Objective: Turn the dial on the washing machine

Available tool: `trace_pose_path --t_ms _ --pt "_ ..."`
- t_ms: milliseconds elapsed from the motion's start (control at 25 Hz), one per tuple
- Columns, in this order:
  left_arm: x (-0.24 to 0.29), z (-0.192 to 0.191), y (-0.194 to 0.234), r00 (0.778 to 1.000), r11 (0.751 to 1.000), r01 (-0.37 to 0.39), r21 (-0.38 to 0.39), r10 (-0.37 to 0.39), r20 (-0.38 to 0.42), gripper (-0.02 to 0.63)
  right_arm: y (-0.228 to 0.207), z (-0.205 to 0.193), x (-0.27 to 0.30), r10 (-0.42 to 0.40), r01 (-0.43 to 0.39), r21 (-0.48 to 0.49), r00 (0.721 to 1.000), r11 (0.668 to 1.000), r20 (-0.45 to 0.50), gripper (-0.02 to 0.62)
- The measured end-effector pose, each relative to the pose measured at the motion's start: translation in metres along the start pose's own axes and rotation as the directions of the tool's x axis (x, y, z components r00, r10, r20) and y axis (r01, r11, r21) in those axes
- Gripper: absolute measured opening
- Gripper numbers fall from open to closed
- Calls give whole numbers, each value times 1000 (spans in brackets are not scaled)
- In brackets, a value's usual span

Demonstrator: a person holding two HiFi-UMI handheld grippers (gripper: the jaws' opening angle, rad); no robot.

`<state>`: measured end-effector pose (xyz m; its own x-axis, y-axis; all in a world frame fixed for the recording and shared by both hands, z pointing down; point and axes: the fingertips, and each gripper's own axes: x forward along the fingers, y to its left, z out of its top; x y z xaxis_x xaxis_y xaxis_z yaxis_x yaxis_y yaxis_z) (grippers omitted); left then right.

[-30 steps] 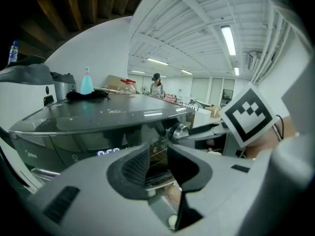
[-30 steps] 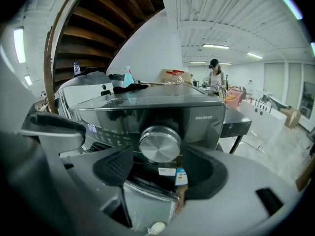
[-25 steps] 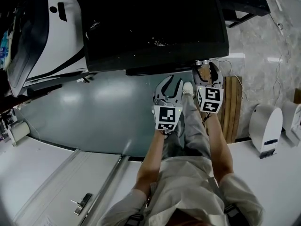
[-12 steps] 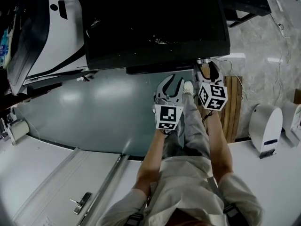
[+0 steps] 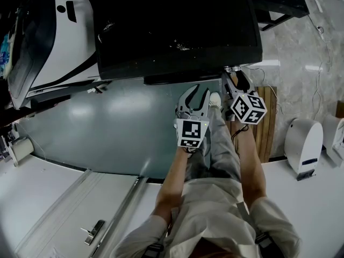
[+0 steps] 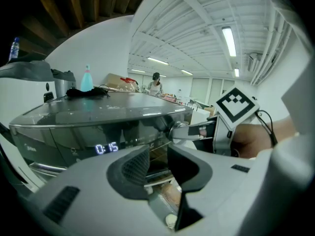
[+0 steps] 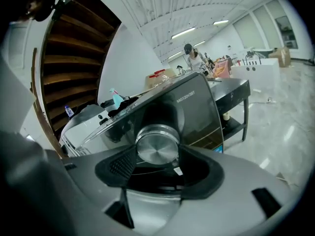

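Right tongs clamp the silver dial on the washing machine; left tongs gape empty. Turning likely needs a centred, firm grip.

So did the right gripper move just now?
Yes. The right gripper, clamped on the dial, has twisted: its marker cube tipped and swung right, toward the wooden slats.

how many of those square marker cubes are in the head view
2. The left cube sits on the left gripper, over the person's leg. The right cube, tilted, is on the right gripper, which clamps the dial. No others show.
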<state>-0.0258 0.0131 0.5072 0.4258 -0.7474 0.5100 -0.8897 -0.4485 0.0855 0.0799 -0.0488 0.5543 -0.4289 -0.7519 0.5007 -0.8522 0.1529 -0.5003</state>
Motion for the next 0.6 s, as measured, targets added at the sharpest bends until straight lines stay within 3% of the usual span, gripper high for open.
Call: trace_pose_path --t_ms 600 --pt "4 1 -5 1000 1000 18 6 -18 -1 120 -1 0 0 112 -123 268 992 956 55 272"
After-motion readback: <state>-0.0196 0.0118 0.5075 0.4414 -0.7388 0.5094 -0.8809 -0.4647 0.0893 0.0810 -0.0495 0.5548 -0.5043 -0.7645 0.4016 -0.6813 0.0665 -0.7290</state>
